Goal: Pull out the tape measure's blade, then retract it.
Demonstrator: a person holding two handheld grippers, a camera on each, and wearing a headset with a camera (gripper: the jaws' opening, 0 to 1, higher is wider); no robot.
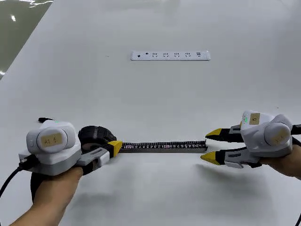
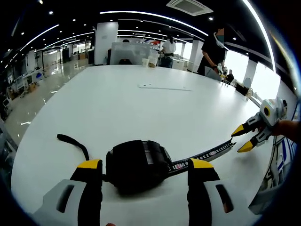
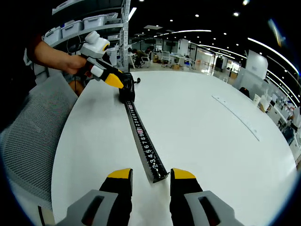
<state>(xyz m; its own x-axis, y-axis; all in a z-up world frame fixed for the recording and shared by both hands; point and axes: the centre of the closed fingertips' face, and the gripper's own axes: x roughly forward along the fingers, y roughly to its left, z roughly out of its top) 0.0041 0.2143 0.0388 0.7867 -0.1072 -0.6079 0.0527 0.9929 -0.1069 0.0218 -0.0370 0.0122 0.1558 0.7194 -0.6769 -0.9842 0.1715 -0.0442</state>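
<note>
Tape measure (image 1: 96,137) sits on the white table (image 1: 155,94) at the left: a black case w/ its blade (image 1: 162,146) already out, lying flat along the top toward the right. Left gripper (image 2: 146,165) has its jaws spread wide, one each side of the case. A sliver of gap shows on the blade side in the left gripper view, so can't tell if they squeeze it or just bracket it. Right gripper (image 3: 151,175) has its jaws apart w/ nothing pinched. The blade's end hook (image 3: 160,177) lies free on the table between the two yellow tips

Handling, as I judge it: case looks compact, hard & fairly dense, prob grips well across its flat sides, which is where the left jaws sit. Blade is thin, springy metal w/ a slick face, stiff lengthwise but apt to kink if bent. Best hold is at or just behind the end hook, pinched across its faces. Blade lies out w/ no one holding its end, so prob a lock is on. Once freed it may whip back & the case could skid on the smooth table, so better to steady the case & feed the end in. Power strip (image 1: 170,55) lies well apart, no obstacle
</note>
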